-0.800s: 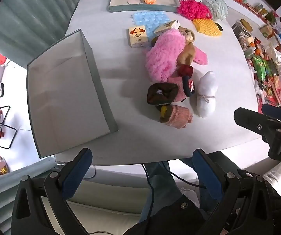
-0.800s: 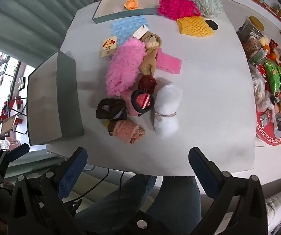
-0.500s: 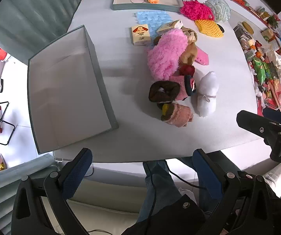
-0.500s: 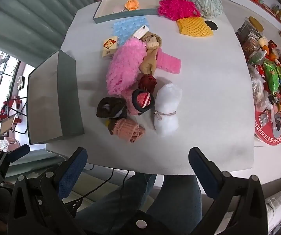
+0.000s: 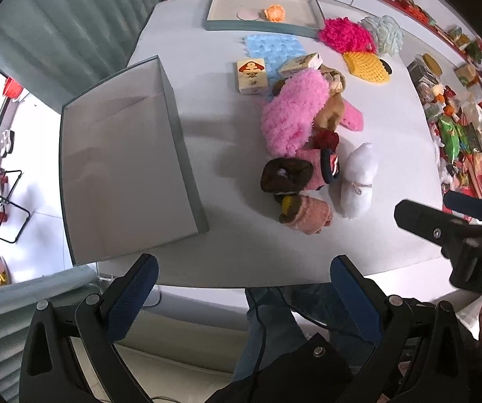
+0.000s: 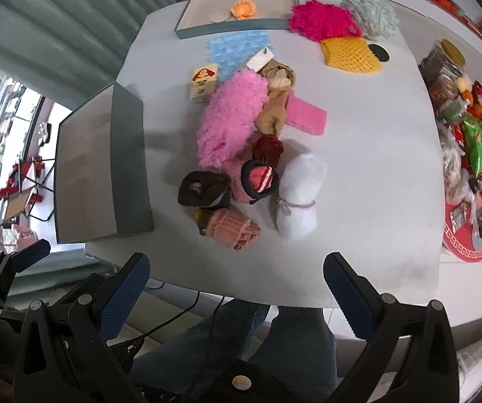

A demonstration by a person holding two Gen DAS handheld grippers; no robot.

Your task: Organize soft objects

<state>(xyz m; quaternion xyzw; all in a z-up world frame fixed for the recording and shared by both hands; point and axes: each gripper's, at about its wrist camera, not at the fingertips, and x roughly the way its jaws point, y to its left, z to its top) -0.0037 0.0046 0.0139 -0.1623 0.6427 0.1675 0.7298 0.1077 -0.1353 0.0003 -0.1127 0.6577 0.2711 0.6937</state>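
Note:
A heap of soft things lies mid-table: a fluffy pink piece (image 5: 293,110) (image 6: 231,117), a brown roll (image 5: 284,174) (image 6: 204,189), a peach knitted roll (image 5: 311,213) (image 6: 232,228) and a white tied bundle (image 5: 358,179) (image 6: 299,198). An empty grey box (image 5: 123,164) (image 6: 130,164) stands to their left. My left gripper (image 5: 241,288) hangs open above the table's near edge, nothing between its blue pads. My right gripper (image 6: 236,283) is open too, high over the near edge, and empty.
A shallow grey tray (image 5: 261,25) (image 6: 234,27) at the far edge holds an orange flower and a pale disc. A blue mat (image 5: 268,47), magenta, yellow and pale green scrubbers (image 6: 352,33) and small cartons (image 5: 251,75) lie beyond the heap. Cluttered packets (image 6: 469,127) fill the right. A person's legs (image 6: 274,336) are below.
Both grippers have drifted slightly, so the table sits a little lower and nearer in each view. Nothing on the table has moved and both stay open.

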